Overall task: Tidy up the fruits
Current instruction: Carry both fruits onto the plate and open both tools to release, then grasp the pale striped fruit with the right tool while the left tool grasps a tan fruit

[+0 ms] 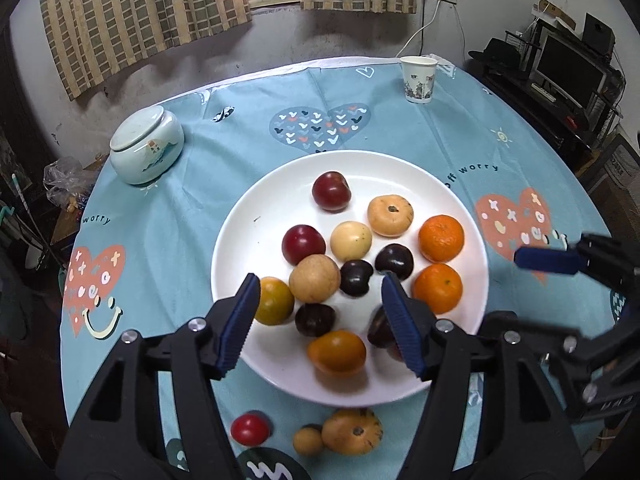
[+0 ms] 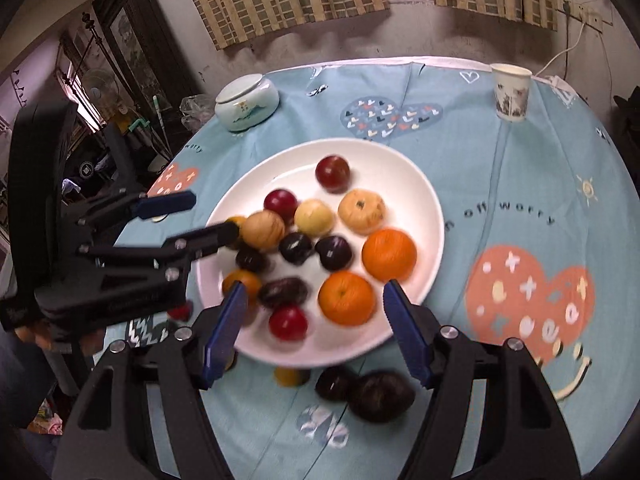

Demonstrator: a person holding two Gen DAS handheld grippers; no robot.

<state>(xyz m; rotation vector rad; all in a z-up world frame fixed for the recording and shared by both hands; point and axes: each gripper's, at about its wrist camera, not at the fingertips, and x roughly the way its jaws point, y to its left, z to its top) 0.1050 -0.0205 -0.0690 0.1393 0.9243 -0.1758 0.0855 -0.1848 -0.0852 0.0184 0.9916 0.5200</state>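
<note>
The left tool (image 1: 318,300) is open over the near side of the white plate (image 1: 256,240), with nothing held. The right tool (image 2: 314,304) is open too and empty. Most fruits (image 1: 352,236) sit on the plate. A few lie on the table (image 1: 168,208) just beside it.

A round white ceramic plate (image 1: 240,240) of orange, dark purple, red and tan fruits sits on a light blue tablecloth (image 1: 440,136) printed with coral and navy hearts, below tan checked curtains (image 1: 140,12).
</note>
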